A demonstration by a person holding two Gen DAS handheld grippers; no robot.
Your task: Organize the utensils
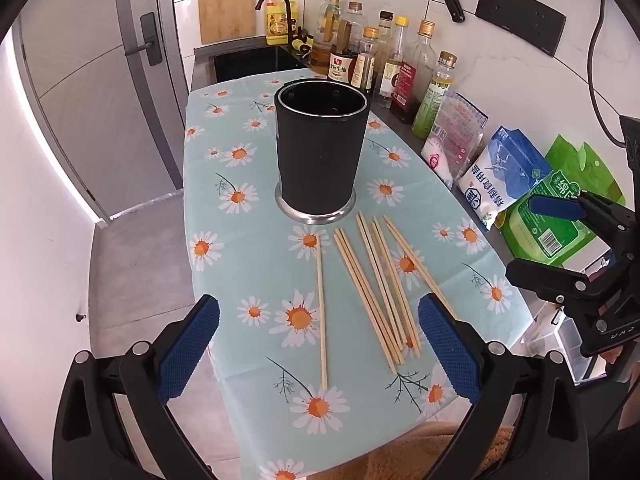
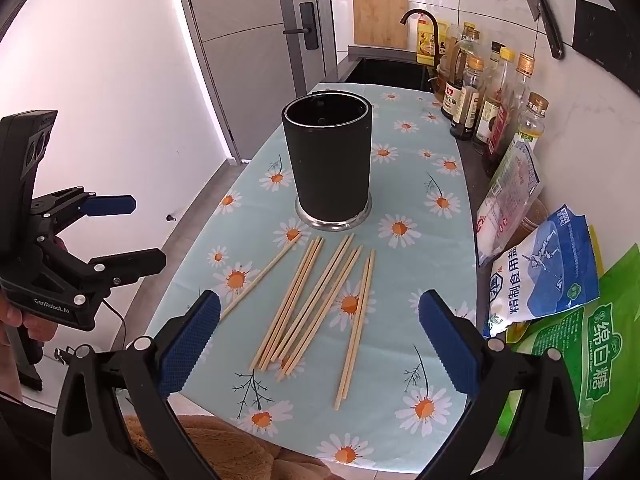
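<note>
A: Although the black holder (image 1: 321, 152) stands upright on the daisy cloth (image 1: 248, 264), do you see anything in it?

B: Nothing visible inside. The chopsticks (image 2: 316, 304) lie loose on the cloth just in front of it.

A: How many?

B: Too overlapped to count; one lies apart (image 1: 321, 312).

A: Grippers?

B: Left gripper (image 1: 319, 344) and right gripper (image 2: 319, 344) both gape wide, empty, hovering above the sticks' near ends.

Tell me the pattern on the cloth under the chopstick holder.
White daisies with orange centres on the pale blue-green tablecloth, clearest in the right wrist view.
</note>
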